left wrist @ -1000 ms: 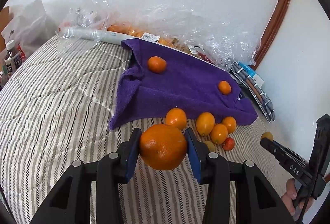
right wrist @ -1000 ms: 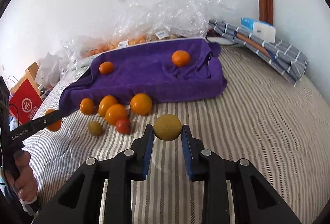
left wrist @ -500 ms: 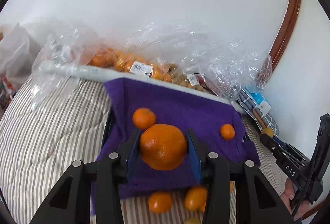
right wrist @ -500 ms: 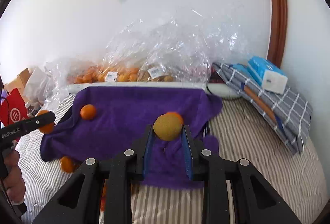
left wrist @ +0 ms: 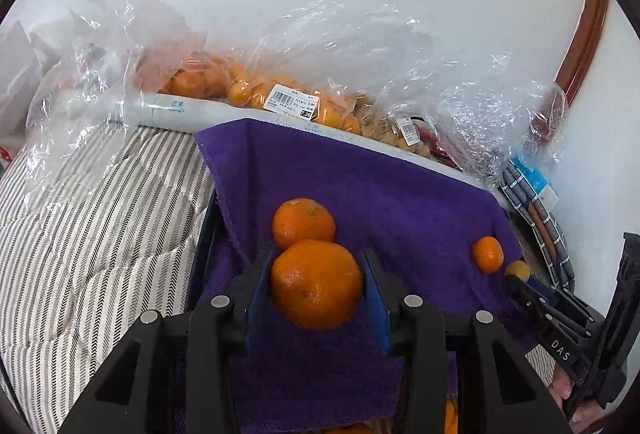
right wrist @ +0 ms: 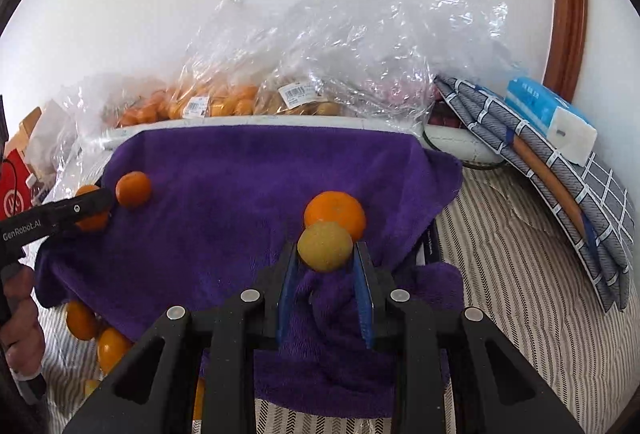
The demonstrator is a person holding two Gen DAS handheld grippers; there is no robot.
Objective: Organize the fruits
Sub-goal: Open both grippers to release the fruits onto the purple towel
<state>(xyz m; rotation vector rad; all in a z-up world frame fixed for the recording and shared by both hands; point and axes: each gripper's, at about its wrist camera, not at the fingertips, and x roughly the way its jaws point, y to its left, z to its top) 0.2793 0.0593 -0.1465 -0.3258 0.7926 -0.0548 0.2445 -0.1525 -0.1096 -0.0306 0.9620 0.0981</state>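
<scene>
My left gripper (left wrist: 316, 266) is shut on a large orange (left wrist: 316, 286), held over the near part of the purple towel (left wrist: 380, 194). Just beyond it a second orange (left wrist: 303, 222) lies on the towel, and a small orange (left wrist: 487, 254) lies further right. My right gripper (right wrist: 325, 252) is shut on a small yellow-green fruit (right wrist: 325, 246), right in front of an orange (right wrist: 338, 210) on the towel (right wrist: 224, 194). At that view's left edge the left gripper's fingers (right wrist: 80, 208) show beside another small orange (right wrist: 133, 189).
Clear plastic bags of fruit (left wrist: 280, 94) line the wall behind the towel. A folded checked cloth (right wrist: 560, 170) with a blue tissue pack (right wrist: 548, 118) lies at the right. Loose oranges (right wrist: 82, 320) rest on the striped bed cover (left wrist: 100, 234) at the towel's near left.
Both grippers have moved forward, from over the loose fruit on the bed cover to over the purple towel. Each keeps its fruit.
</scene>
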